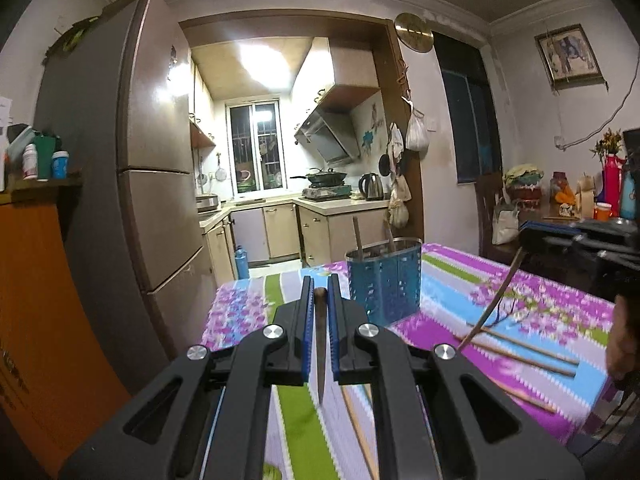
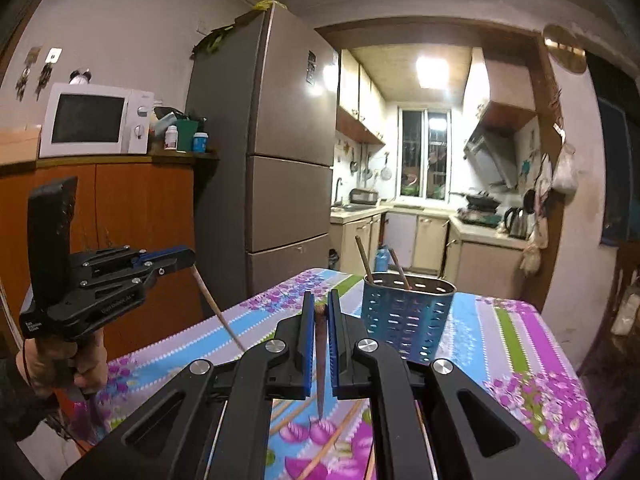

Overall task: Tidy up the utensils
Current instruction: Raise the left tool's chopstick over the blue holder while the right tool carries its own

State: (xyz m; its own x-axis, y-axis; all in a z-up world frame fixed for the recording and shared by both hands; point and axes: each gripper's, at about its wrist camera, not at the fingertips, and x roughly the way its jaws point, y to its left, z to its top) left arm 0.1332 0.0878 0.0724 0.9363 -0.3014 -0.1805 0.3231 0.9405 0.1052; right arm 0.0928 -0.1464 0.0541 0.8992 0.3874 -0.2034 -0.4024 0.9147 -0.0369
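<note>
A blue perforated utensil holder (image 1: pixel 384 278) stands on the floral tablecloth (image 1: pixel 448 280), with two chopsticks upright inside; it also shows in the right wrist view (image 2: pixel 406 322). My left gripper (image 1: pixel 320 294) is shut on a brown chopstick (image 1: pixel 320 352), held above the table left of the holder. My right gripper (image 2: pixel 320 312) is shut on another chopstick (image 2: pixel 321 364), just left of the holder. Each gripper shows in the other's view, the right (image 1: pixel 524 250) and the left (image 2: pixel 188 258), with its chopstick hanging down. Loose chopsticks (image 1: pixel 524 350) lie on the cloth.
A tall fridge (image 1: pixel 132 184) stands left of the table, with an orange cabinet (image 2: pixel 120 216) and a microwave (image 2: pixel 96 120) beside it. The kitchen doorway lies behind. A side table with bottles and flowers (image 1: pixel 600 196) is at the right.
</note>
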